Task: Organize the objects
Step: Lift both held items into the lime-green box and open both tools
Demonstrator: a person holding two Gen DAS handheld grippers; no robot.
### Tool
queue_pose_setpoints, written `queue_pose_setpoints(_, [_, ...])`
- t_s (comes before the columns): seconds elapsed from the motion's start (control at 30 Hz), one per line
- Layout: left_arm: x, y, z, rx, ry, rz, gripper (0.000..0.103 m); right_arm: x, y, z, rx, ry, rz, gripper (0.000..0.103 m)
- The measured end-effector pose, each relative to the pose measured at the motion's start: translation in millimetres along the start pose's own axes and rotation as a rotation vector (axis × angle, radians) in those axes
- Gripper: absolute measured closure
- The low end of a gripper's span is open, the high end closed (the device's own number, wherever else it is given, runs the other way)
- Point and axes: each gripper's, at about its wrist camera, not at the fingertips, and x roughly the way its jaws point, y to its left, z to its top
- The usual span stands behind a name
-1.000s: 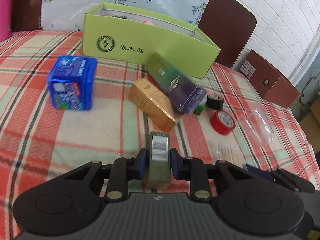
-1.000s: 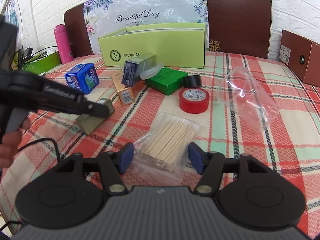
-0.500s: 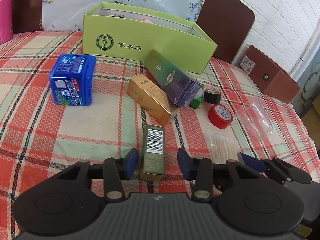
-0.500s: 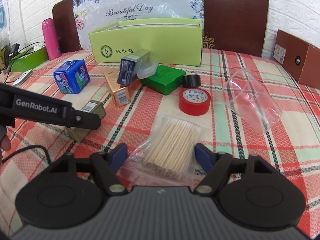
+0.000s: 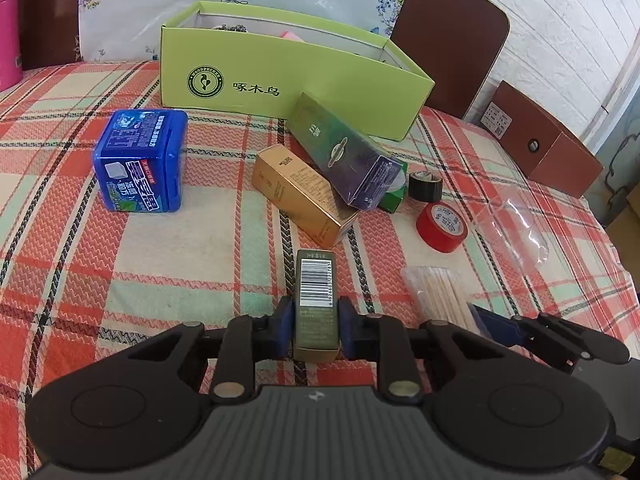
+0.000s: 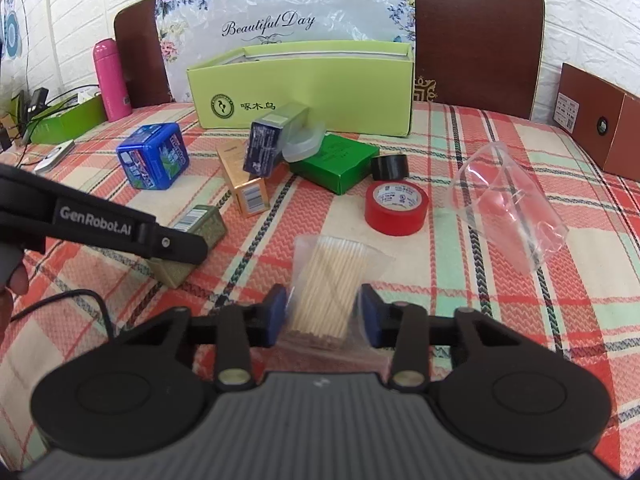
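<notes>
On a plaid-covered bench (image 5: 120, 280), the left gripper (image 5: 315, 330) is closed on a small olive box (image 5: 316, 304) near the front edge. The right gripper (image 6: 320, 314) pinches a bag of toothpicks (image 6: 326, 280), right of the box. A lime-green open box (image 5: 288, 80) stands at the far side.

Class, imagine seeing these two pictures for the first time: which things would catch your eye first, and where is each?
The lime-green open box at the back of the plaid tablecloth dominates. In front of it, the blue tub on the left and the red tape roll further right stand out. Nearest, the left gripper clamps a small olive box, while the toothpick bag lies between the right gripper's jaws.
</notes>
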Motion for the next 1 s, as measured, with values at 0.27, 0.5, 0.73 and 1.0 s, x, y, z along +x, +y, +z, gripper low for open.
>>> queue_pose_setpoints(0.27, [-26.9,2.2,14.2,-0.024,-0.08,-0.023,0.079,-17.0,-6.3,12.1,0.03,-0.051,0.032,0.077])
queue_pose_setpoints(0.5, [-60.1,6.7,43.3,-0.044,-0.206,-0.037,0.079,-45.6,-18.3,49.4,0.034,-0.2,0.028,0.077])
queue_pose_setpoints(0.73, [-84.7,4.3,88.5,-0.034,-0.326,-0.058,0.079,-60.9,-31.0,109.4,-0.008,-0.359,0.003,0.077])
queue_pose_setpoints(1.0, [-85.6,-9.7,147.4,-0.003,-0.407,-0.051,0.079,-49.3,-25.2,181.2,-0.067,-0.461,0.01,0.077])
